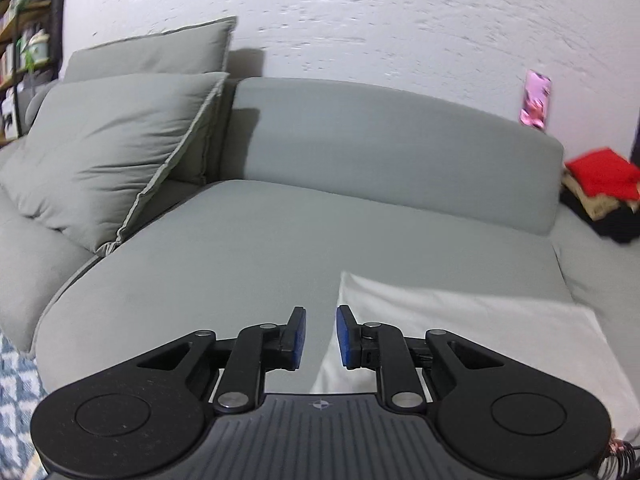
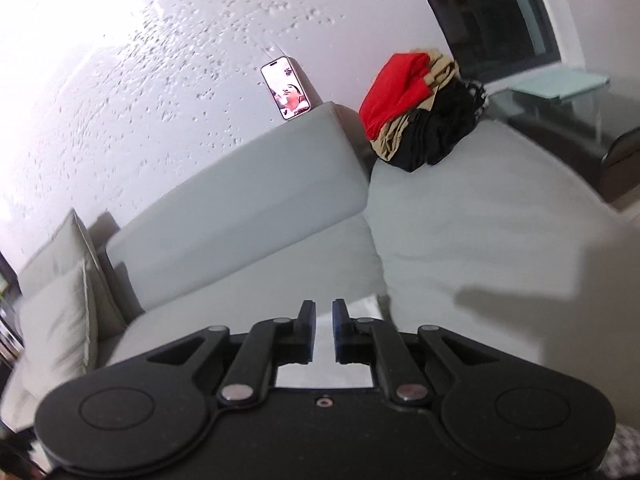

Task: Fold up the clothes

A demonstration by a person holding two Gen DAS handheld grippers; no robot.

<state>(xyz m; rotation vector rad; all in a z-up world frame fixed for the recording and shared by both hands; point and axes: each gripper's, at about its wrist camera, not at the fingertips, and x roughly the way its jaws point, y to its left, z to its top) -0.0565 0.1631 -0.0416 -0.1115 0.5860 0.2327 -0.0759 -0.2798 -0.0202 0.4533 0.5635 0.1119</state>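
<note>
A white folded cloth lies flat on the grey sofa seat, just right of my left gripper. The left gripper is open and empty, hovering above the seat at the cloth's left edge. My right gripper is open by a narrow gap and empty, above the same seat; a bit of the white cloth shows past its fingers. A pile of red, tan and black clothes sits at the far right end of the sofa; it also shows in the left wrist view.
Two grey cushions lean at the sofa's left end. A phone with a lit screen stands on the backrest against the white wall. A glass side table stands at the right. A patterned rug lies on the floor.
</note>
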